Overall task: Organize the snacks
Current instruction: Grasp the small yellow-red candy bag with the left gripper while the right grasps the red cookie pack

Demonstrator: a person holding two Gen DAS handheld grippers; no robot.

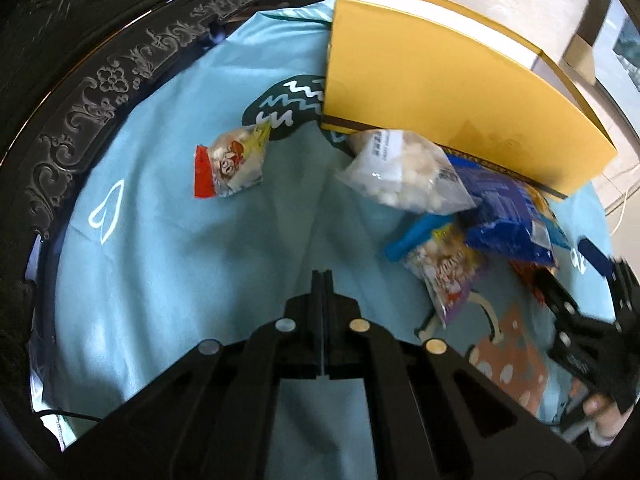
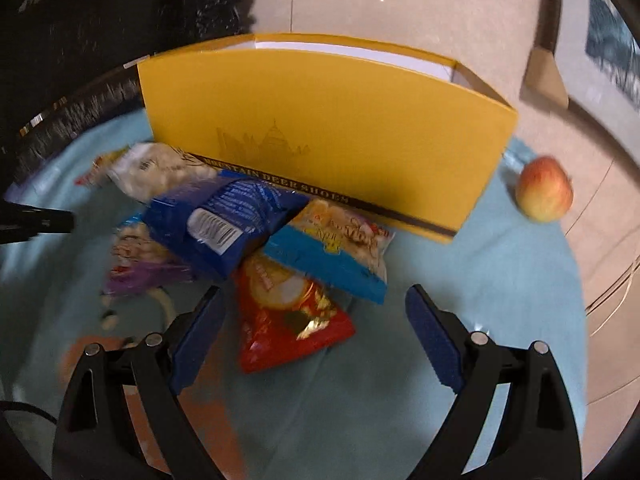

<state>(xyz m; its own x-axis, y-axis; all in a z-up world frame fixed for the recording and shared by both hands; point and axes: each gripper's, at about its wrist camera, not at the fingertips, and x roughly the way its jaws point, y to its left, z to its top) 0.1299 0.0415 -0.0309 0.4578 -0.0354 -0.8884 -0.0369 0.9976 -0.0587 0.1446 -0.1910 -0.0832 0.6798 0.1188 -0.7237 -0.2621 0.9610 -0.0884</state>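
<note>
Hovering wide open, the right claw (image 2: 316, 336) frames a red snack bag (image 2: 288, 320) untouched, while the left claw (image 1: 322, 280) sits pinched shut, empty, yellow box (image 2: 320, 140) behind.

Left hand-held gripper (image 1: 322, 276) shut, empty — right hand-held gripper (image 2: 316, 308) wide apart.

Blue cloth (image 2: 500, 280) bears yellow box (image 2: 328, 140), snack packets (image 2: 224, 220), apple (image 2: 545, 189).
</note>
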